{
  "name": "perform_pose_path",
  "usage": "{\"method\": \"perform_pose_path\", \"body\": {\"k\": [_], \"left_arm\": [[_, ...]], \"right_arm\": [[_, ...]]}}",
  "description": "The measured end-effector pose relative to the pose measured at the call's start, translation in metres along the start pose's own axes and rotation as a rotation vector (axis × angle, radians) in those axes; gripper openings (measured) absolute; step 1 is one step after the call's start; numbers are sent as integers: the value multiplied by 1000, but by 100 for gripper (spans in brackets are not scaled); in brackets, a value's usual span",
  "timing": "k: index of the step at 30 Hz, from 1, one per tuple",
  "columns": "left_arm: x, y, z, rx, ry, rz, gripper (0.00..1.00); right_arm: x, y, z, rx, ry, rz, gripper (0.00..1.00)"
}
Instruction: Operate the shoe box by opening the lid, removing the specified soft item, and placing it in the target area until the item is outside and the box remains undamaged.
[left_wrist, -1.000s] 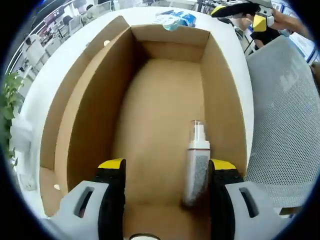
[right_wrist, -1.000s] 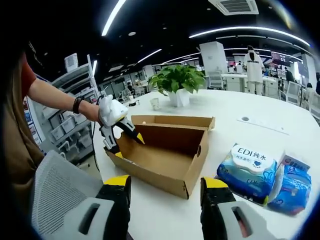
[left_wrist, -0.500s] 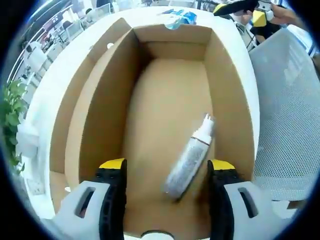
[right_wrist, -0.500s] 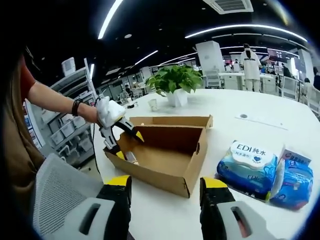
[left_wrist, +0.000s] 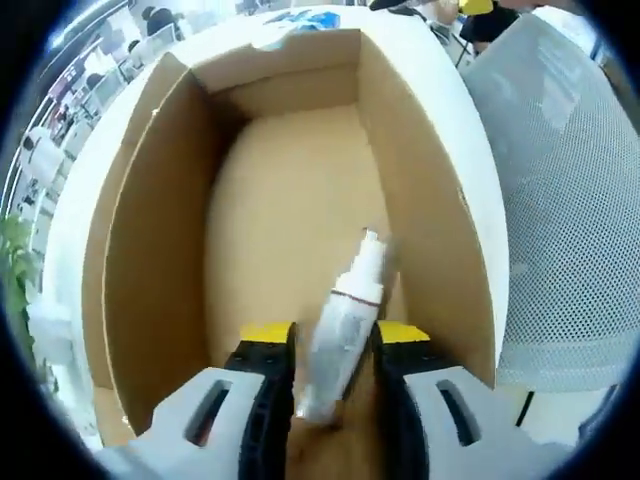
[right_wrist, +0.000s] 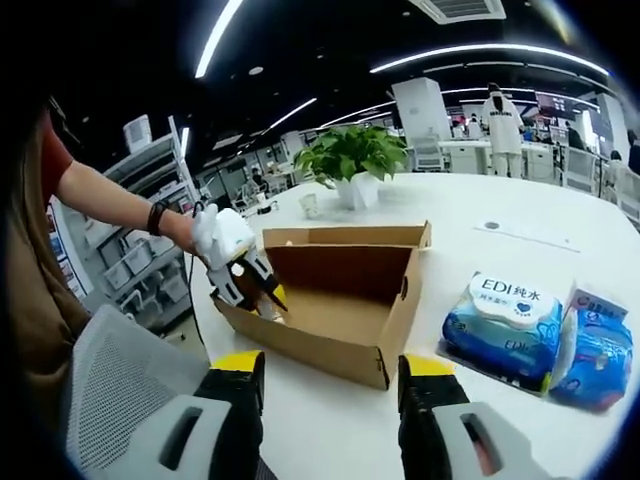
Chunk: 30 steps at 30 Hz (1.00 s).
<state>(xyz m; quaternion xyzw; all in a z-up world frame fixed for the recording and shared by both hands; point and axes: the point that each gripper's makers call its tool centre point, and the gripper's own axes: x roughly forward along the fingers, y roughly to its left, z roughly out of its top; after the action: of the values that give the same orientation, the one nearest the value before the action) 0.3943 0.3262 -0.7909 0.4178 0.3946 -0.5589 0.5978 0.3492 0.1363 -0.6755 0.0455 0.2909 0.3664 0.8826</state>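
Pinching white bottle (left_wrist: 345, 325) low inside shoe box (left_wrist: 160, 250): left gripper (left_wrist: 328, 345) fingers closed on its body. Risk: slick, tilted bottle slips out, or fingers snag cardboard wall, tearing it. Right gripper (right_wrist: 325, 372) fingers spread, empty, above worktop (right_wrist: 520, 215).

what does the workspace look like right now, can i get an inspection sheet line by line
surface: white table, mostly bare
job's things: cardboard box open; bottle lying inside on the box floor
clutter: two blue wipe packs on the table, apart from the box
grippers: left gripper inside the box, jaws closed on the bottle; right gripper open, holding nothing
cables: a dark cable hangs below the left gripper
surroundings: potted plant, mesh chair, shelves, people standing far off
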Motion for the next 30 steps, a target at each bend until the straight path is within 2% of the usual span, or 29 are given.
{"method": "perform_pose_path", "body": {"k": [3, 6, 11, 16, 23, 30], "left_arm": [[-1, -7, 8, -1, -33, -25, 21], [-1, -1, 7, 6, -27, -4, 20], [-11, 6, 13, -18, -56, 19, 20], [-25, 12, 19, -39, -96, 34, 20], [-41, 10, 28, -30, -124, 42, 20], [-57, 9, 51, -20, -184, 49, 20]], "right_arm": [[-2, 0, -2, 6, 0, -4, 51], [-2, 0, -4, 12, 2, -3, 51], [-1, 3, -5, 3, 12, 8, 50], [4, 5, 2, -8, 3, 18, 50], [14, 12, 12, -48, 3, 53, 50], [22, 23, 23, -99, 8, 92, 48]]}}
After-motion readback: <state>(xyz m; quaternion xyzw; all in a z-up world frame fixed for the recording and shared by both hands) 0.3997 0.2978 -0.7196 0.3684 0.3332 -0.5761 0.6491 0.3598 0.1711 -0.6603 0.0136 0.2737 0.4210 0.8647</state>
